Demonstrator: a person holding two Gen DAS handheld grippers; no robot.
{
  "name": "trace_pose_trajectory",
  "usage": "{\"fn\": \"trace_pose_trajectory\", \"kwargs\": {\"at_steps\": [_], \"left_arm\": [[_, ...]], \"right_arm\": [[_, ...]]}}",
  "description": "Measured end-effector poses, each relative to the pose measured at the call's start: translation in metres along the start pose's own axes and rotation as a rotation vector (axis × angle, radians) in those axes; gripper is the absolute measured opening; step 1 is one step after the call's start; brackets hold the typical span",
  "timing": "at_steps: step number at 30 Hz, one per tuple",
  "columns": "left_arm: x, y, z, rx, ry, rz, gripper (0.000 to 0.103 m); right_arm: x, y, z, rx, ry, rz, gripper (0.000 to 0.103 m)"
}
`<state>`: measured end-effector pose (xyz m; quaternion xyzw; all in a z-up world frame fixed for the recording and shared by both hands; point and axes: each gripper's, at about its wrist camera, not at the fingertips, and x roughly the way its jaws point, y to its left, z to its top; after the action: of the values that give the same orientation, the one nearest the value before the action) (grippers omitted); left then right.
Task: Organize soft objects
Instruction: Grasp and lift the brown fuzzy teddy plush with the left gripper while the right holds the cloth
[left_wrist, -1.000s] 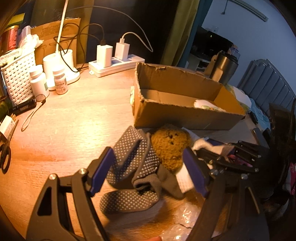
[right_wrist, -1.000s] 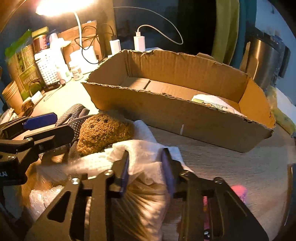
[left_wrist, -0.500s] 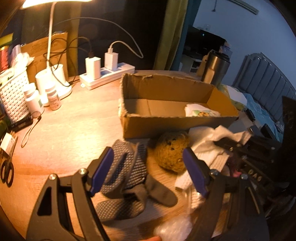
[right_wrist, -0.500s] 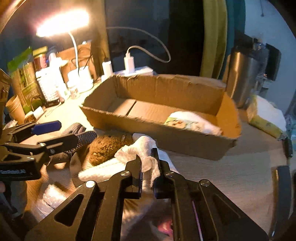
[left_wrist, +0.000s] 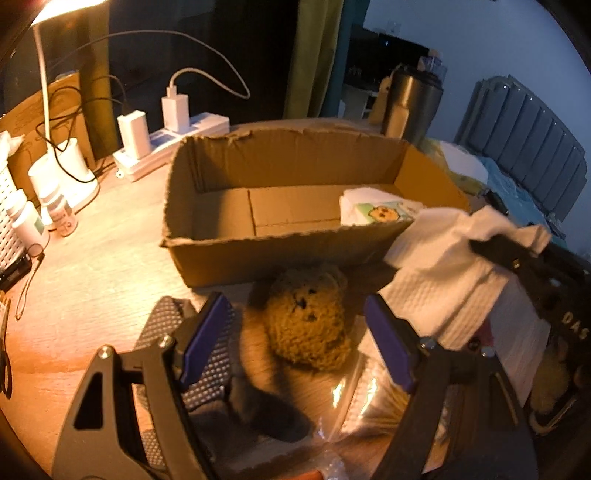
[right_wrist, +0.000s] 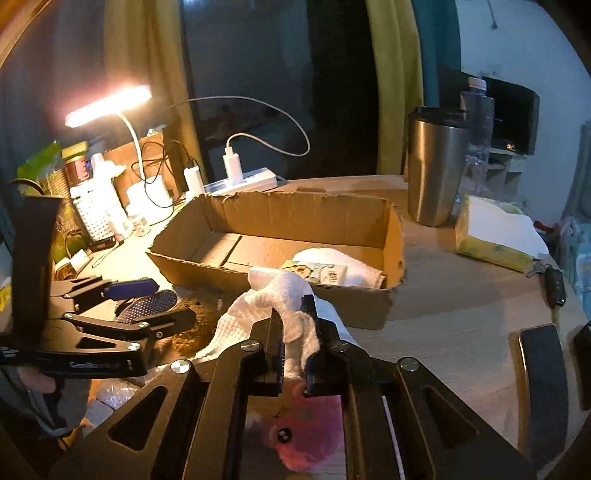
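Note:
A cardboard box (left_wrist: 229, 254) (right_wrist: 395, 236) lies open on the wooden table, with a folded white cloth bearing a cartoon print (left_wrist: 380, 210) (right_wrist: 332, 271) in its right end. My right gripper (right_wrist: 293, 321) (left_wrist: 476, 243) is shut on a white waffle towel (right_wrist: 273, 288) (left_wrist: 443, 280), lifted in front of the box. My left gripper (left_wrist: 299, 332) (right_wrist: 136, 291) hangs open above a brown knitted plush (left_wrist: 310, 325), touching nothing. Grey dotted socks (left_wrist: 166, 325) (right_wrist: 147, 304) lie left of the plush. A pink plush (right_wrist: 310, 432) lies under my right gripper.
At the back left stand a desk lamp (right_wrist: 107, 105), a power strip with chargers (left_wrist: 170, 144), pill bottles (left_wrist: 26, 221) and a white basket (right_wrist: 96, 214). A steel tumbler (right_wrist: 436, 170) and a tissue pack (right_wrist: 495, 236) sit right of the box. Crinkly plastic (left_wrist: 354, 395) lies nearest me.
My right gripper closed on the white towel and raised it off the pile. My left gripper drifted right from over the socks to over the brown plush, still open.

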<state>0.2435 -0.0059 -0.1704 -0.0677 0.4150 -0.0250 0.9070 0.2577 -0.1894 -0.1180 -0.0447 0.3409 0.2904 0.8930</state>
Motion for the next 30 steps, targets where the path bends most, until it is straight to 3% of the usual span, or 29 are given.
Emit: {"fn": "trace_pose_trajectory", "kwargs": {"at_steps": [8, 10, 12, 15, 30], "left_arm": [[0.020, -0.009, -0.001, 0.037, 0.064, 0.003, 0.077], [0.023, -0.009, -0.002, 0.039, 0.075, 0.002, 0.071], [0.024, -0.009, -0.002, 0.041, 0.081, 0.002, 0.053], [0.030, -0.008, -0.004, 0.041, 0.106, 0.000, 0.047], [-0.008, -0.018, -0.002, 0.077, -0.001, -0.060, 0.044]], "right_arm": [[-0.004, -0.013, -0.003, 0.029, -0.016, 0.008, 0.009], [-0.006, -0.015, -0.003, 0.033, -0.023, 0.009, 0.009], [-0.008, -0.017, -0.003, 0.036, -0.030, 0.011, 0.009], [-0.011, -0.019, -0.003, 0.040, -0.038, 0.008, 0.009], [-0.027, -0.013, 0.000, 0.028, -0.070, -0.002, 0.009]]}}
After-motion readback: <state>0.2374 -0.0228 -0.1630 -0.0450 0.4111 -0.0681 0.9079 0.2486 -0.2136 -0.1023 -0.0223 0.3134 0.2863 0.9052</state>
